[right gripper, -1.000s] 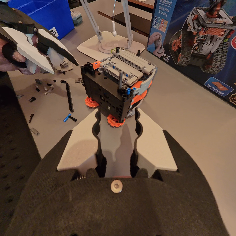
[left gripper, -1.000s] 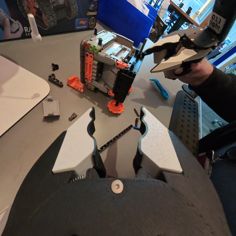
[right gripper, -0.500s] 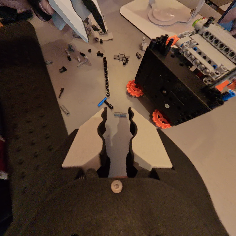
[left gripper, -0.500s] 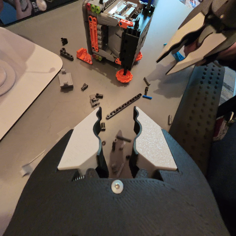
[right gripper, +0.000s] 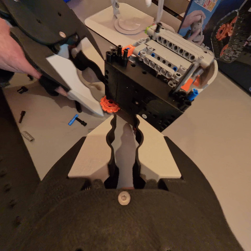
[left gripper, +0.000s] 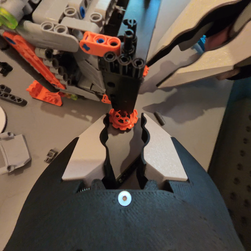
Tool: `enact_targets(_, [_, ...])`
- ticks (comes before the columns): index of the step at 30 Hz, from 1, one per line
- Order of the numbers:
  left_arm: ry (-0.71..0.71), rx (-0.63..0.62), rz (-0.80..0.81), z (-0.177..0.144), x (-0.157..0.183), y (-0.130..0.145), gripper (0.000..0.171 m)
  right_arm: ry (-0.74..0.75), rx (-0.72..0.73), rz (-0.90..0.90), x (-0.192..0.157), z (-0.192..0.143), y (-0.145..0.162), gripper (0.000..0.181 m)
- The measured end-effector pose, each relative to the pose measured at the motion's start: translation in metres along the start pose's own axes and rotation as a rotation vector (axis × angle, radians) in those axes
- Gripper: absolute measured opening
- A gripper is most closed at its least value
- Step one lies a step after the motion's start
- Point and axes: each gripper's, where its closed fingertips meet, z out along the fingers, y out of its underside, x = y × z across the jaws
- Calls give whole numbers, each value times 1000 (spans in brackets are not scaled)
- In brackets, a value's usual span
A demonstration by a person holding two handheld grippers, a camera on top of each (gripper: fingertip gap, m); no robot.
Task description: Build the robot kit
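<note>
A partly built brick model [left gripper: 84,44] of grey, black and orange parts stands on the grey table [left gripper: 54,125]. An orange gear wheel [left gripper: 122,120] sits at the foot of its black block. My left gripper [left gripper: 124,117] is open, and the gear lies just between its fingertips. It also shows in the right wrist view [right gripper: 102,99], where its lower finger [right gripper: 84,97] almost touches the gear [right gripper: 110,103]. My right gripper [right gripper: 125,116] is open and empty, with its tips at the lower edge of the black block [right gripper: 135,84]. The right gripper also shows at the upper right of the left wrist view [left gripper: 152,75].
Loose parts lie around: a blue pin [right gripper: 73,120], a black pin [right gripper: 81,121], a grey pin [right gripper: 27,135], a grey panel [left gripper: 13,152], an orange piece [left gripper: 44,93], a black beam [left gripper: 10,95]. A white lamp base [right gripper: 122,23] and a printed box [right gripper: 224,27] stand behind. A dark perforated pad [left gripper: 233,149] borders the table. Some 6 cm of space lies between my two pairs of fingers. It is some 4 cm from my left tips to the black pin [right gripper: 81,121].
Both grippers have closed in on the model. My left gripper moved forward and down until the orange gear sits at its tips. My right gripper swung back to the black block.
</note>
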Motion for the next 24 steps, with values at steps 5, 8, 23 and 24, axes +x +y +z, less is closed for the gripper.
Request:
enact_targets(5, [221,132,-1,-22,34,-15,66,-11,-2,6,10,-14,5,33])
enact_targets(8, [188,191,-102,-43,11,-27,71,3,31,16,27,-35,3,36])
enact_targets(23, [103,235,-158,-1,-7,-65,114,-83,66,69,69,-12,-10,52])
enact_targets(24, [108,237,-157,1,-7,-67,112,-75,62,70,68,-15,-9,50])
